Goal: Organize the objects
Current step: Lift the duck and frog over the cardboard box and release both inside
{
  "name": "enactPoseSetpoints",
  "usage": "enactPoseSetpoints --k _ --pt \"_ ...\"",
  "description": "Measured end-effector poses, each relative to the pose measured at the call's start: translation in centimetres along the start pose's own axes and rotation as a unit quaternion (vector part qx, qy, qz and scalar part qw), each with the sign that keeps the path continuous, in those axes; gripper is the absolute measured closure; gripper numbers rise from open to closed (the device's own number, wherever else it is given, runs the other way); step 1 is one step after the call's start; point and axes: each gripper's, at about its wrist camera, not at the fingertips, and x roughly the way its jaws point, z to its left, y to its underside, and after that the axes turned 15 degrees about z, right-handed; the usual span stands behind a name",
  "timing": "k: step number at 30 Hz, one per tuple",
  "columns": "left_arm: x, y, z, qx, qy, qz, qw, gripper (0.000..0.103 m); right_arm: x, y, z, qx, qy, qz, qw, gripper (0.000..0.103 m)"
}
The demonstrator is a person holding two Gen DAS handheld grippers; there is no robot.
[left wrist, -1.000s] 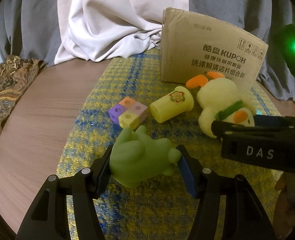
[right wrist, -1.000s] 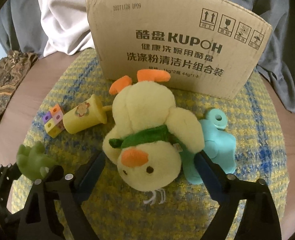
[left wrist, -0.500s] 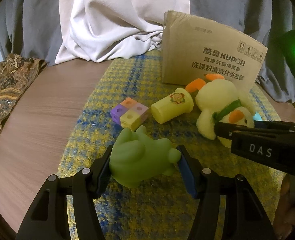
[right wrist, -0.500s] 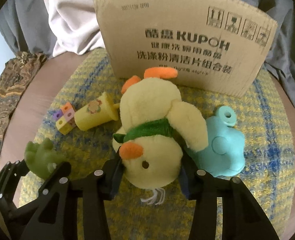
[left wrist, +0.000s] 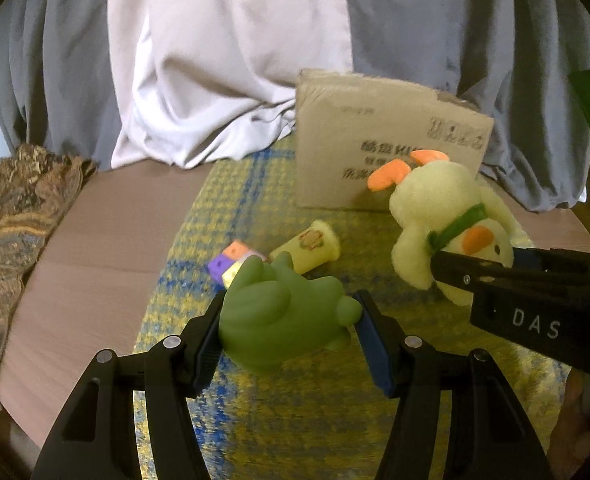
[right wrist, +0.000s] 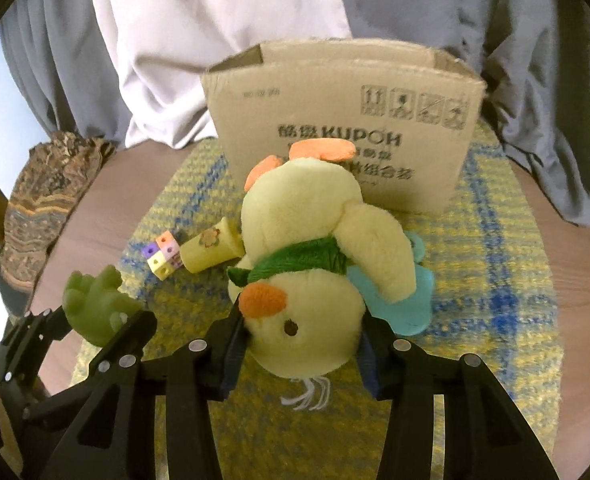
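Left gripper clamped on the green rubber toy, pads pressed to both flanks, same grip as a second ago but now lifted clear of the yellow-and-blue woven mat, so that the toy covers part of the coloured cube block and the foot of the yellow cup lying on its side, both of which lay fully visible beyond it before. Right gripper squeezed onto the head of the yellow plush duck, upside down with orange feet toward the cardboard box; jaws wide apart around the head a second ago, closed in since, with the plush dented between the pads. Duck raised off the mat, hiding most of the light-blue toy behind it. Box seen from higher than before, open top edge now showing. Brown patterned cloth at the far left of the wooden table, unchanged.
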Motion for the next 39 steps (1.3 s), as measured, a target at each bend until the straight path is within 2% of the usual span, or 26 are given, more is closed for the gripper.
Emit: enactPoseSetpoints --k 16,25,39 --pt "-3.0 -3.0 -4.7 0.044 -0.007 -0.026 0.9987 0.043 -5.1 -0.5 -2.8 0.008 -0.007 -0.046 0.999 0.056" --pt "-3.2 -5.0 -5.1 0.065 0.011 -0.026 0.9975 0.043 -6.9 -1.3 -3.6 0.031 0.0 -0.062 0.998 0.056" --pt "-3.1 -9.5 -4.2 0.088 0.024 -0.028 0.9954 0.043 -8.7 -4.6 -4.2 0.054 0.003 -0.086 0.995 0.056"
